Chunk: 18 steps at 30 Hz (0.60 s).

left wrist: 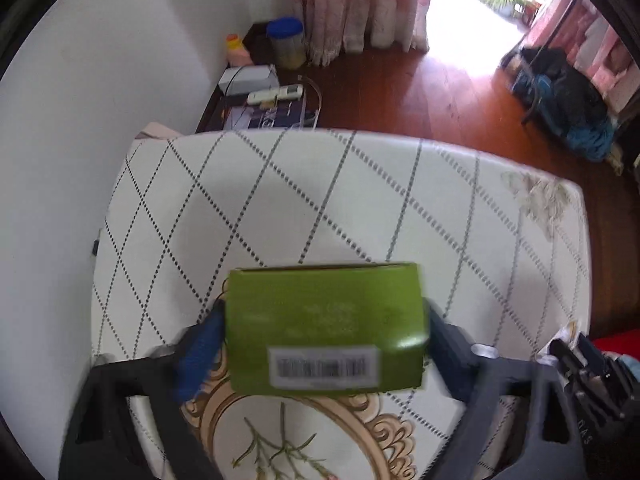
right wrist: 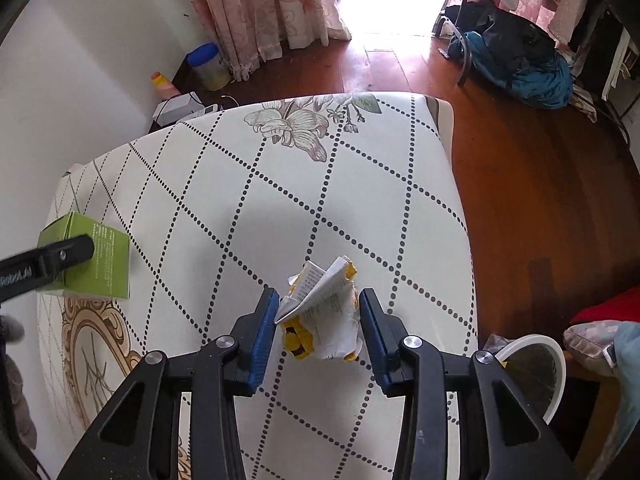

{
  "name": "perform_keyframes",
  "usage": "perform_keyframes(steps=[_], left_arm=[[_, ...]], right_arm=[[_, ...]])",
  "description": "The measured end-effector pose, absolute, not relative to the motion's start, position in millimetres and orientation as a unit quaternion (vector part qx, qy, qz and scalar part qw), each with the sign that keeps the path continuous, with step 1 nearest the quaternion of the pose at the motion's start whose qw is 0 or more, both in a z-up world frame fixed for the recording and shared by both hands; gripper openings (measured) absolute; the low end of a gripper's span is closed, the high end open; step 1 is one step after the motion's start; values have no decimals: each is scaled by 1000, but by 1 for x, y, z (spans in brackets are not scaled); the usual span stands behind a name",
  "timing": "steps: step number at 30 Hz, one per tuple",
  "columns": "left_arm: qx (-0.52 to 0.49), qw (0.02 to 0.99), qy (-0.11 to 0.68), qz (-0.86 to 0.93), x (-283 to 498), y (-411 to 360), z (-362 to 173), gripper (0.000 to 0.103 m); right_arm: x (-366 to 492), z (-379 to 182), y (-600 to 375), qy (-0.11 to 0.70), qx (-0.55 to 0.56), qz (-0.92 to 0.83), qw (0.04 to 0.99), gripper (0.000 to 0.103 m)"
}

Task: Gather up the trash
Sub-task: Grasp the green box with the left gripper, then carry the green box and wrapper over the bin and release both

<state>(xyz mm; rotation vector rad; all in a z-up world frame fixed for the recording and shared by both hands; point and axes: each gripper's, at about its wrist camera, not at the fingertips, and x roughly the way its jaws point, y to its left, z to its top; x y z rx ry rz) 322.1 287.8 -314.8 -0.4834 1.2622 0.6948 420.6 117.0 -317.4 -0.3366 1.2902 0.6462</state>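
Note:
A green carton box (left wrist: 320,300) with a barcode label sits between the blue pads of my left gripper (left wrist: 324,330), which is shut on its two sides just above the white patterned tablecloth (left wrist: 360,200). The same box (right wrist: 110,264) shows at the left edge of the right wrist view, with a black finger (right wrist: 60,258) pressed on its side. My right gripper (right wrist: 318,314) is shut on a crumpled white and yellow paper wrapper (right wrist: 326,300), which fills the gap between its blue pads over the tablecloth (right wrist: 280,200).
A white-rimmed bin (right wrist: 536,372) stands beside the table's near right corner. A low dark stand (left wrist: 260,92) by the wall holds a blue-lidded jar (left wrist: 286,42) and a white box. Clothes lie piled on a chair (right wrist: 516,60) across the wooden floor.

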Motion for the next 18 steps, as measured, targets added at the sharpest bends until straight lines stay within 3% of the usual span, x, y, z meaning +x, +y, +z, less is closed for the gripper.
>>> perform_keyframes(steps=[8, 18], left_arm=[[-189, 769, 520, 319, 297, 250, -271, 85], [-156, 825, 457, 293, 270, 176, -192, 85]], right_arm=[[410, -291, 107, 555, -162, 309, 755, 43], [392, -215, 29, 503, -117, 321, 794, 43]])
